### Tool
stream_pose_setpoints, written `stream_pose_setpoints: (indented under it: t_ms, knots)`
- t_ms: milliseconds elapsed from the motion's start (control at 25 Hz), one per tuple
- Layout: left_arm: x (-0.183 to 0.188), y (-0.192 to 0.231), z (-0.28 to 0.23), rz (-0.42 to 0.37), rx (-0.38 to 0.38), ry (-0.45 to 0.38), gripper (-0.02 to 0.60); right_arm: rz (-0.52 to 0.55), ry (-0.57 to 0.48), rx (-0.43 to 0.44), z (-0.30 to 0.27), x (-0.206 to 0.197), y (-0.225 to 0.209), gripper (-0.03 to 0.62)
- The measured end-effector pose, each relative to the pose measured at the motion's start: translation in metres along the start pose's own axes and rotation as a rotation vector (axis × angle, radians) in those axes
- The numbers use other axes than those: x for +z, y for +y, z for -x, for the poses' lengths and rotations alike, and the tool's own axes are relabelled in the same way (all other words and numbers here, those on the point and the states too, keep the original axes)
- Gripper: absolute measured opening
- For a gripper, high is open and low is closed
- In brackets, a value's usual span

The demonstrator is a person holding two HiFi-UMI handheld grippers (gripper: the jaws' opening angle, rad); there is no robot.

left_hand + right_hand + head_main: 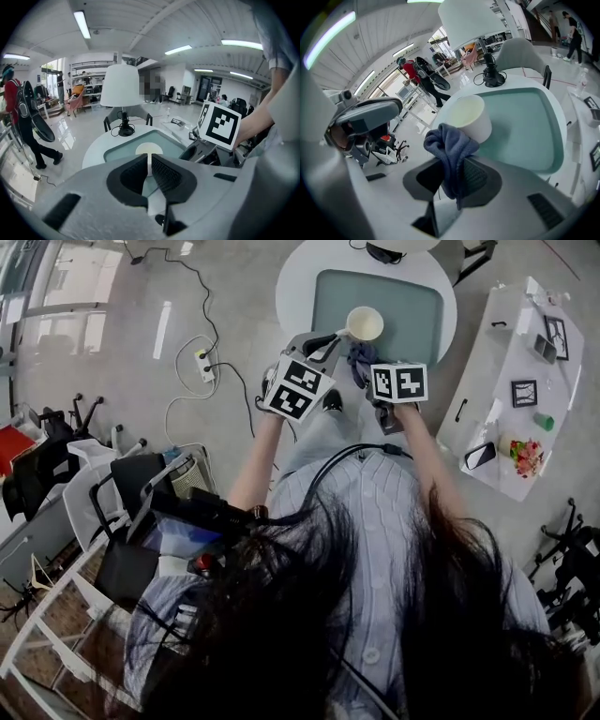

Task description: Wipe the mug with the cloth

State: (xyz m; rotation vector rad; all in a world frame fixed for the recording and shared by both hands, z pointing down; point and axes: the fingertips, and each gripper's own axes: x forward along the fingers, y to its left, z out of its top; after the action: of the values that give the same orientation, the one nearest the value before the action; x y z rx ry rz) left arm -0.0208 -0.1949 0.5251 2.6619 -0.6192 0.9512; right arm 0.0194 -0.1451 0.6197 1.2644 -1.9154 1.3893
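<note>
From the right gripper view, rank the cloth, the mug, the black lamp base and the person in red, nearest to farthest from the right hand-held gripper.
1. cloth: clamped in the jaws of the right hand-held gripper.
2. mug: just beyond the cloth, slightly right.
3. lamp base: farther back, upper middle.
4. person in red: far off on the floor, upper left.

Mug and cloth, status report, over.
Status: left gripper shut on the mug by its handle. The right gripper shut on the cloth, bunched against the mug's side. Nothing between them.
</note>
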Motion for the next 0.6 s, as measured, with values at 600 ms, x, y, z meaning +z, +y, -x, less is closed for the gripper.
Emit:
stream_pose_setpoints:
  t_ms: [600]
  knots:
    - [-0.017,-0.029,-0.056,-0.293,-0.069,0.24,0.02,-0.037,-0.006,0.008,0.016,0.001,-0.027,0.098]
